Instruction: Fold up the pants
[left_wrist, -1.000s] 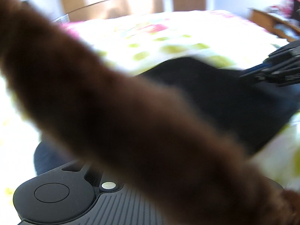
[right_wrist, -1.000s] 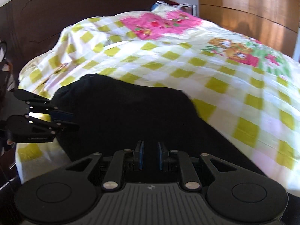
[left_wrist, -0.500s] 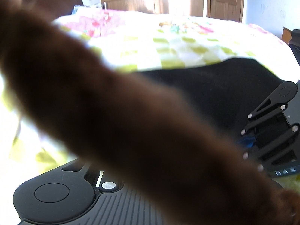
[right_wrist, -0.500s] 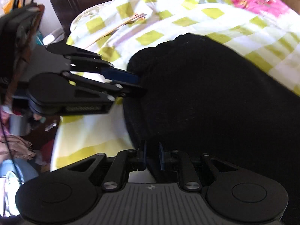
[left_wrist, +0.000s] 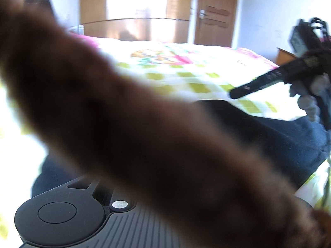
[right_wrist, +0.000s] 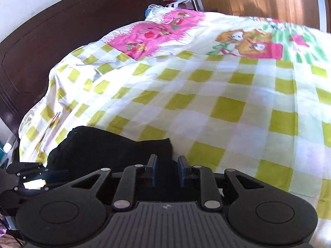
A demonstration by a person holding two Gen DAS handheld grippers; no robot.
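The dark pants [right_wrist: 107,146] lie folded in a low heap on the checked bedspread [right_wrist: 206,95], at the near left edge of the bed. My right gripper [right_wrist: 165,168] hangs just above their near edge with a narrow gap between the blue pads and nothing in it. In the left wrist view the pants [left_wrist: 269,132] show dark blue at right. A blurred brown fuzzy sleeve [left_wrist: 124,124] covers most of that view and hides the left gripper's fingers. The left gripper [right_wrist: 41,175] shows in the right wrist view at far left beside the pants, jaws unclear.
A dark wooden headboard [right_wrist: 62,33] stands at the left of the bed. Wooden wardrobe doors [left_wrist: 215,14] stand behind the bed. The right gripper's arm and the gloved hand [left_wrist: 306,95] cross the right side of the left wrist view. Clutter sits off the bed's left edge.
My right gripper has pulled back and tilted up from the pants, so more bedspread shows. Its pads have opened slightly. The left gripper has moved away to the far left.
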